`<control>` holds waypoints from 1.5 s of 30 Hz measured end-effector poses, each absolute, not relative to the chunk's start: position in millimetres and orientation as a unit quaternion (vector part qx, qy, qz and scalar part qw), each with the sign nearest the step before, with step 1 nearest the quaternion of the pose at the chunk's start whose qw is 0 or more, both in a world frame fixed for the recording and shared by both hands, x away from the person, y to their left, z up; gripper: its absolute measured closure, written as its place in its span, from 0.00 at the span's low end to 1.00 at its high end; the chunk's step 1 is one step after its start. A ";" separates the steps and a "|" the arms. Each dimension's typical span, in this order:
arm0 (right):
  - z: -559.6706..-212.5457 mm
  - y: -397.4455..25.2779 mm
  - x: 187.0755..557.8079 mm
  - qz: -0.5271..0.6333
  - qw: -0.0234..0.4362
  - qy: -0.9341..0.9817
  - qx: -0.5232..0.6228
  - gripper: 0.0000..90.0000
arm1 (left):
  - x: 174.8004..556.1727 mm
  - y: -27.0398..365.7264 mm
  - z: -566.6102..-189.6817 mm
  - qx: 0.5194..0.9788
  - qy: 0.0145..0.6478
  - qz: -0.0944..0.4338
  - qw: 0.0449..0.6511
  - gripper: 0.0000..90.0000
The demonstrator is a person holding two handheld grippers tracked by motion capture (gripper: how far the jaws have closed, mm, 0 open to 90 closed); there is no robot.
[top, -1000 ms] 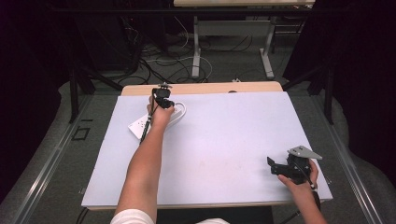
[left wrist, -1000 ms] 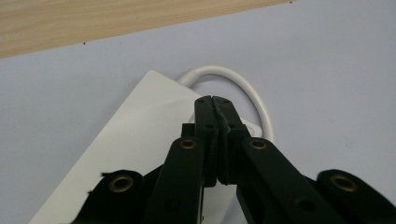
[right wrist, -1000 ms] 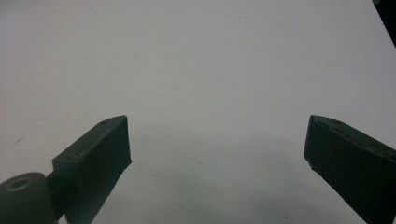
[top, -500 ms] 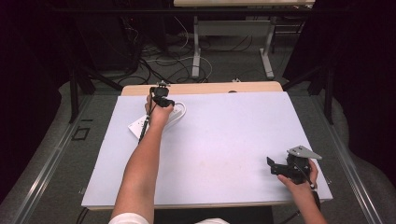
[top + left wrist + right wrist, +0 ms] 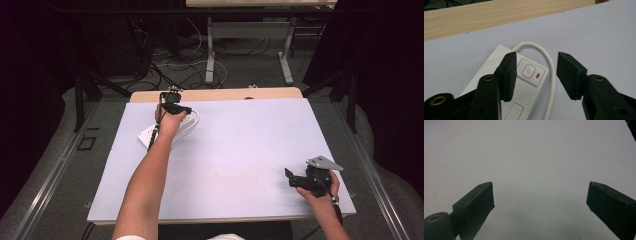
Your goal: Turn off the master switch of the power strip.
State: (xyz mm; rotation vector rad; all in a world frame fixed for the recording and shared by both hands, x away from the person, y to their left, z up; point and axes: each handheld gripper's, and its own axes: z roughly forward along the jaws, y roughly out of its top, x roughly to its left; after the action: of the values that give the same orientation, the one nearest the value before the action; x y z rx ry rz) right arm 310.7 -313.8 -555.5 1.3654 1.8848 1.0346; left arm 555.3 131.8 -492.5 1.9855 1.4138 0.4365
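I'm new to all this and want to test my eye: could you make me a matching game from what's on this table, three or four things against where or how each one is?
Things:
1. power strip
2. red light
3. left gripper
4. right gripper

Descriptions:
A. open, at the table's near right corner
B. white, at the far left of the sheet
C. open, over the switch end
D. beside the power button

Pairs: 1-B, 2-D, 3-C, 4-A

sign: power symbol | on: power strip (image 5: 506,100) button (image 5: 528,71) (no words)
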 end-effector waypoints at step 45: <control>-553.1 -313.2 310.7 0.390 0.292 0.712 0.506 0.08 | 486.5 125.2 -454.0 0.773 0.471 0.163 0.393 0.14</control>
State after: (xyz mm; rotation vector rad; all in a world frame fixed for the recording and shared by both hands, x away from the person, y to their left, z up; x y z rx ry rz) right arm 310.7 -313.2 -553.1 1.3493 1.8974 1.0390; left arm 486.5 125.2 -454.0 1.9616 1.1948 0.4135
